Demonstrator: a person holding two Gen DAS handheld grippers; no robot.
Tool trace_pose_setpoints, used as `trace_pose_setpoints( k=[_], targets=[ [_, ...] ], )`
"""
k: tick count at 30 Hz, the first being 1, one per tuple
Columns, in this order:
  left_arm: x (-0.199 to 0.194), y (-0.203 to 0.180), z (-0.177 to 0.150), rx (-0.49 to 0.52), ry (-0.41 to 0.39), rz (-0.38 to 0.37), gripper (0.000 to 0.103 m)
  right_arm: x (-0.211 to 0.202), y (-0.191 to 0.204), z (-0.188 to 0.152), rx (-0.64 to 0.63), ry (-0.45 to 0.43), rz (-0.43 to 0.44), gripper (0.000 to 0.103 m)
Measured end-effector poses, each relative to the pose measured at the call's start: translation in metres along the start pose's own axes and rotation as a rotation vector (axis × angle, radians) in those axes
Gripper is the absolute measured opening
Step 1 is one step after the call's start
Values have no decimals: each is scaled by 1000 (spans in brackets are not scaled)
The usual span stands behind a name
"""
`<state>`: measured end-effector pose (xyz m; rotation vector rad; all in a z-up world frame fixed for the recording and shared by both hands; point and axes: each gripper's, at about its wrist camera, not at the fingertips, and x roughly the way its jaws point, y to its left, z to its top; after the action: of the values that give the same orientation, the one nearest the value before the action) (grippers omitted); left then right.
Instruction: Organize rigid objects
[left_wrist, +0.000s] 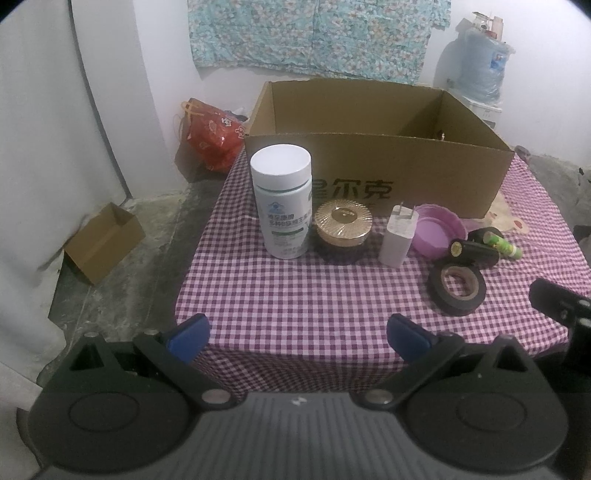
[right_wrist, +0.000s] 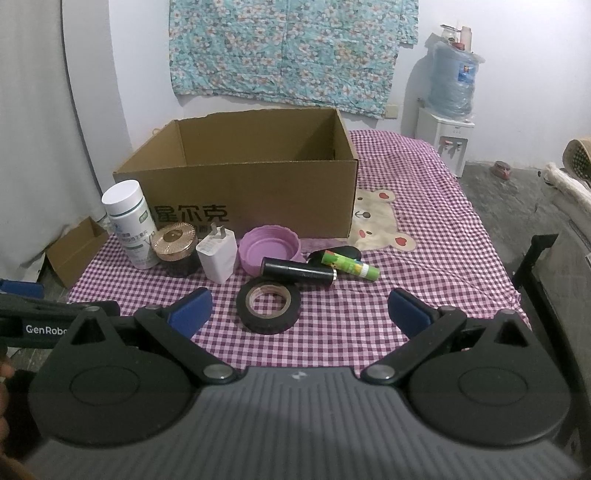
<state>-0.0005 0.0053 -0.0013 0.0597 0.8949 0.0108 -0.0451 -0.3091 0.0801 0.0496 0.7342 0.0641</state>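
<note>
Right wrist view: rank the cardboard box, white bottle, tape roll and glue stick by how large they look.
1. cardboard box, by far the largest.
2. white bottle and tape roll: look about alike; the tape lies nearer the camera, so no ranking between them.
3. glue stick, smallest.

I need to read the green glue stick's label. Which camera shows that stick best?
The right wrist view: the green glue stick lies in full length behind the black tube. In the left wrist view the glue stick sits far right, smaller, partly hidden by that tube.
</note>
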Motion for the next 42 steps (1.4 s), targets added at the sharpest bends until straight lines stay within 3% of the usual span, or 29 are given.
trace_pose_setpoints(
  k=[25, 34, 39, 42],
  targets=[
    [22, -7, 2, 23, 31, -5, 103, 15, -8, 2, 27, 1, 16, 102],
    [35, -33, 1, 120, 9, -113, 103, 32, -32, -3, 88, -3, 53, 100],
    [40, -56, 2, 193, -18, -193, 103, 43, -48, -5, 121, -3, 81, 91],
    [43, -71, 8, 241, -27, -229, 102, 52, -57, -4, 147, 5, 107, 80]
  ],
)
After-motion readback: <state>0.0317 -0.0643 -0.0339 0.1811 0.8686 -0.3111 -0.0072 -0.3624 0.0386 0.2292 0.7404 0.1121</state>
